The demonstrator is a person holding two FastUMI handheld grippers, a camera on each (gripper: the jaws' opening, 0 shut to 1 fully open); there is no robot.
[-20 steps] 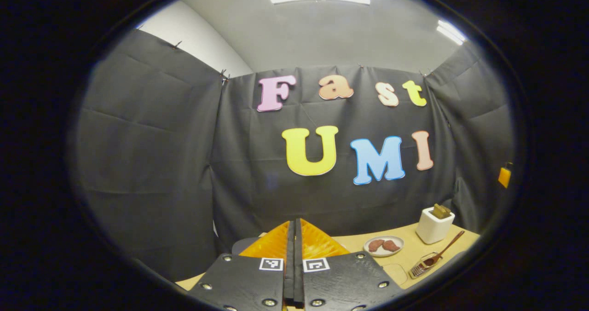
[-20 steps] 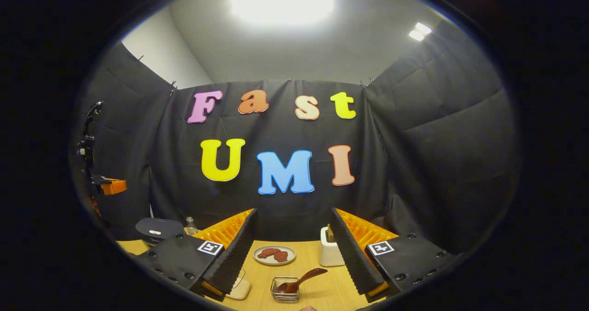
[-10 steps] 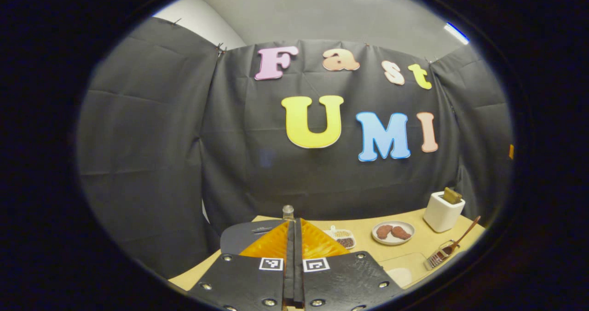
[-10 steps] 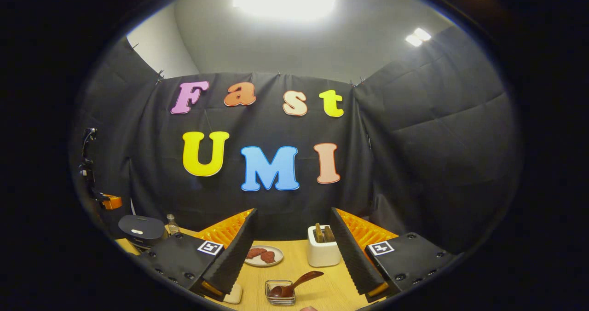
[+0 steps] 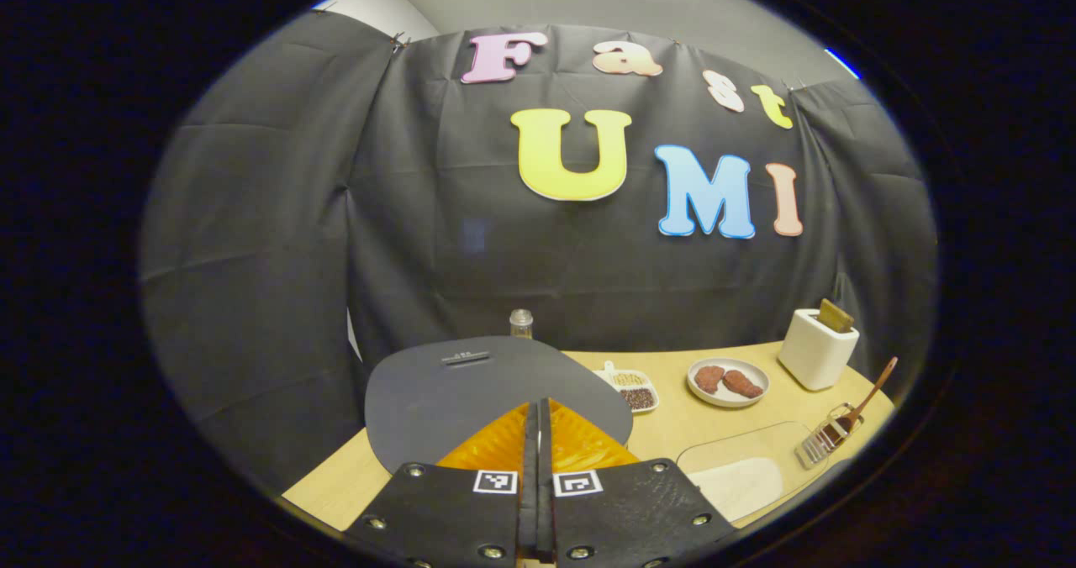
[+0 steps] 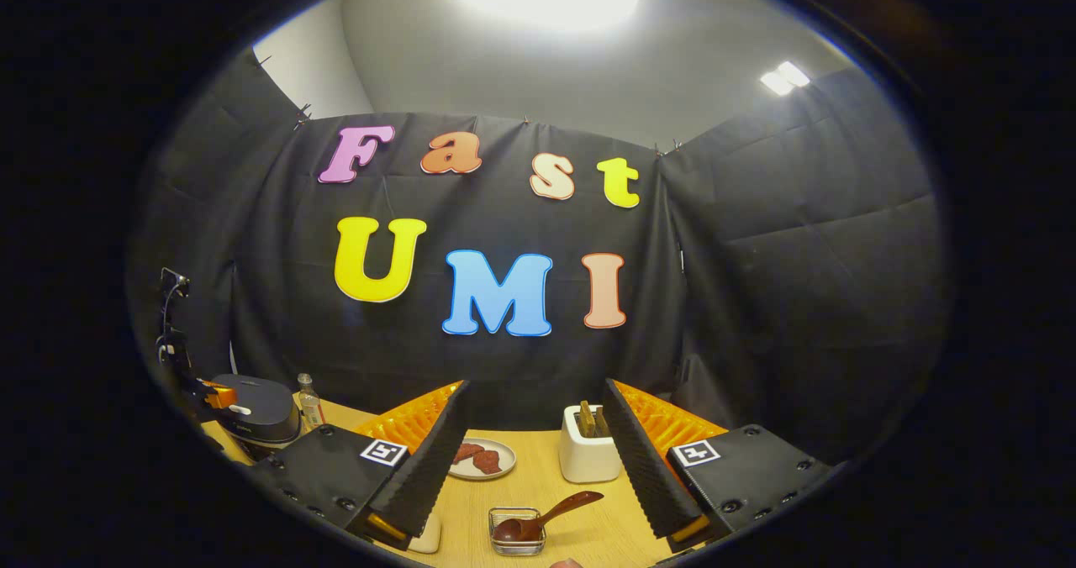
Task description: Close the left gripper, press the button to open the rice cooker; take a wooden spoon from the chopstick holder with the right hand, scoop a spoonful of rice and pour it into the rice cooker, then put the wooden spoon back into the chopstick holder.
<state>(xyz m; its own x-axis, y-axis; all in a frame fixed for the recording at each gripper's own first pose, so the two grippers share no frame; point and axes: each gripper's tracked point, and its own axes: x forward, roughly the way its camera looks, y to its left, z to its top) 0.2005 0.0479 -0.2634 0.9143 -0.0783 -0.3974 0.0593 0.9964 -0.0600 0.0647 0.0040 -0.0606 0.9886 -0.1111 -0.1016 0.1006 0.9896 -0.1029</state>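
Rice cooker: dark, lid down, at the left end of the bench, directly ahead of your left claw; its body and front are hidden behind that claw, so no button can be made out. In the right gripper view the cooker sits at the far left, partly cut off by the picture edge

Left claw: fingers pressed together, nothing between them, tips over the near part of the lid; contact with the lid cannot be told

Right claw: fingers wide apart and empty, raised above the bench

Wooden spoon: bowl down in a small wire basket, handle leaning up to the right; seen also at the right edge of the left gripper view

White holder: beyond the basket, brown pieces sticking out of the top, too small to identify

Clear tray with white grains: near edge of the bench, partly cut off

Plate: two reddish-brown pieces on it

Small dish: contents unclear

Small bottle: behind the cooker, lower part hidden
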